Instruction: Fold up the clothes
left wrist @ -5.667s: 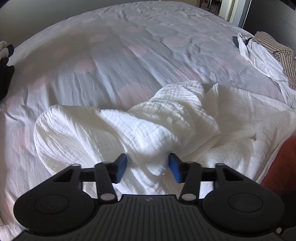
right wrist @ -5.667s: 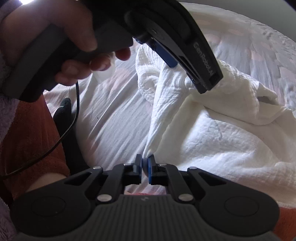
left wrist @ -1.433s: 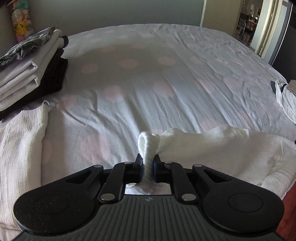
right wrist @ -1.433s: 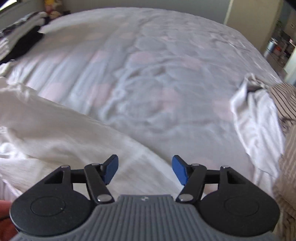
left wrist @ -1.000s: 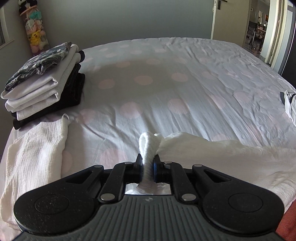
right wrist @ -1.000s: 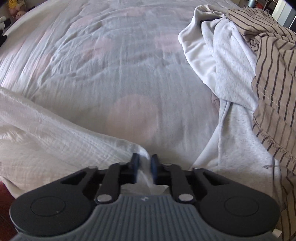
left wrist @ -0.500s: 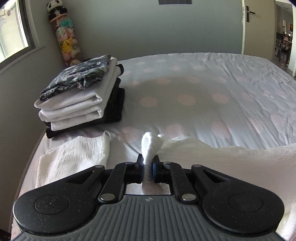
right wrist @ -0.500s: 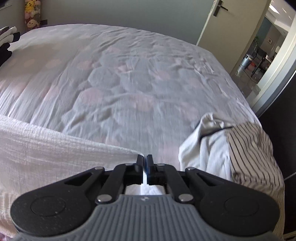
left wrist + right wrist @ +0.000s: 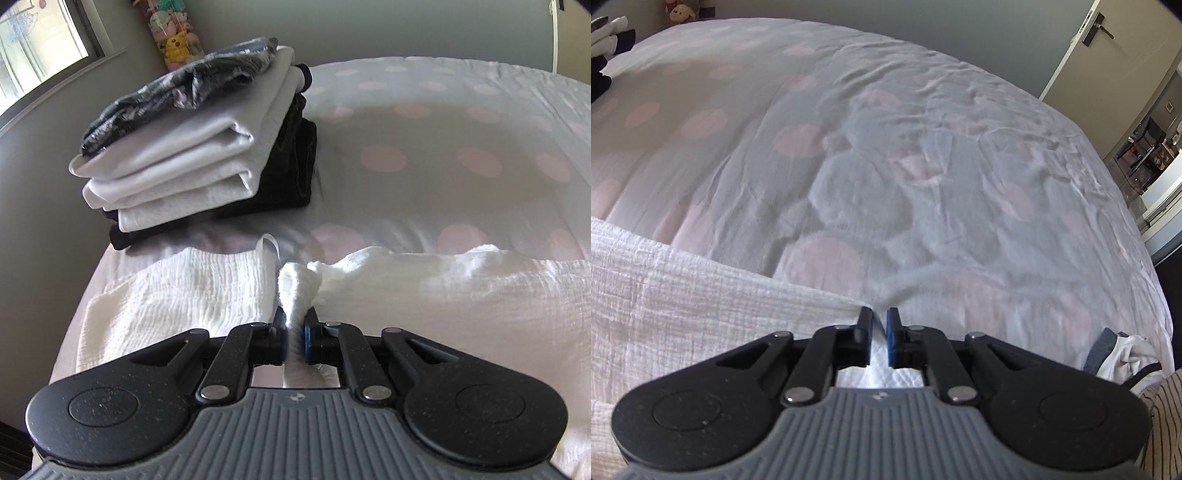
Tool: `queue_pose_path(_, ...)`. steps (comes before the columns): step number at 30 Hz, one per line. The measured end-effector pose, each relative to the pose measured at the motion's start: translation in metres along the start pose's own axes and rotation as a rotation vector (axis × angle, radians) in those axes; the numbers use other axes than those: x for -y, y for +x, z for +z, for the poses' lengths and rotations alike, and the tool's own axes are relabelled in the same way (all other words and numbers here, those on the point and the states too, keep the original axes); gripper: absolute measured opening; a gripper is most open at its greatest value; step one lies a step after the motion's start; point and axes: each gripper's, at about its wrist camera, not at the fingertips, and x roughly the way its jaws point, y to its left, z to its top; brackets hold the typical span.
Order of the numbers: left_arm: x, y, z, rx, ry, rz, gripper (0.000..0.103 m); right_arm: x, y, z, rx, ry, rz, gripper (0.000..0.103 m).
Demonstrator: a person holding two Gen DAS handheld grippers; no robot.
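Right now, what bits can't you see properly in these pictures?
- Left view: the bottom of the white cloth hangs behind the left gripper.
- Left view: the toys by the wall are cut off by the top edge.
- Right view: the striped shirt runs off the corner.
- Right view: the stack of clothes is cut off at the left edge.

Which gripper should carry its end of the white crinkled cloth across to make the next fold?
Probably the right gripper: it pinches the white cloth's corner with open polka-dot bedspread ahead. The left gripper, shut on bunched cloth, is crowded by the folded stack.
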Motion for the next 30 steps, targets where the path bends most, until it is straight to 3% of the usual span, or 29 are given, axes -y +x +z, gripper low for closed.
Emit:
queue_pose_path(3,0.002,0.017,-0.005,-0.015,-0.019,-0.016,0.016,0.015,-0.004,-0.003,0.021,0.028,-0.051,0.06)
queue_pose_path(4,0.003,0.02,-0.007,-0.016,-0.028,-0.022,0.018,0.022,-0.007,-0.005,0.022,0.05,-0.062,0.062)
queue_pose_path(8,0.003,0.015,-0.017,0.0,-0.067,-0.026,0.042,0.054,-0.017,-0.017,-0.019,0.218,-0.036,0.063)
queue_pose_path(9,0.004,0.009,-0.02,0.009,-0.078,-0.025,0.052,0.056,-0.021,-0.023,-0.027,0.239,-0.031,0.063)
queue_pose_path(11,0.004,-0.006,-0.026,0.048,-0.085,-0.014,0.06,0.057,-0.032,-0.035,-0.031,0.246,-0.043,0.063)
queue_pose_path(13,0.006,-0.026,-0.034,0.098,-0.073,-0.008,0.062,0.057,-0.043,-0.048,-0.035,0.253,-0.055,0.06)
queue_pose_path(14,0.008,-0.036,-0.039,0.121,-0.064,-0.008,0.065,0.058,-0.048,-0.055,-0.037,0.256,-0.061,0.05)
queue_pose_path(15,0.009,-0.045,-0.044,0.138,-0.059,-0.01,0.068,0.058,-0.054,-0.061,-0.039,0.26,-0.067,0.021)
queue_pose_path(16,0.012,-0.053,-0.05,0.151,-0.054,-0.017,0.069,0.058,-0.059,-0.067,-0.041,0.264,-0.073,0.007)
queue_pose_path(22,0.024,-0.086,-0.088,0.194,-0.069,-0.085,0.069,0.06,-0.093,-0.106,-0.054,0.285,-0.109,0.006)
queue_pose_path(27,0.028,-0.095,-0.125,0.227,-0.047,-0.091,0.069,0.088,-0.172,-0.157,-0.021,0.355,-0.138,0.006)
queue_pose_path(30,0.018,-0.097,-0.13,0.212,-0.076,-0.101,0.069,0.104,-0.221,-0.197,-0.005,0.425,-0.137,0.006)
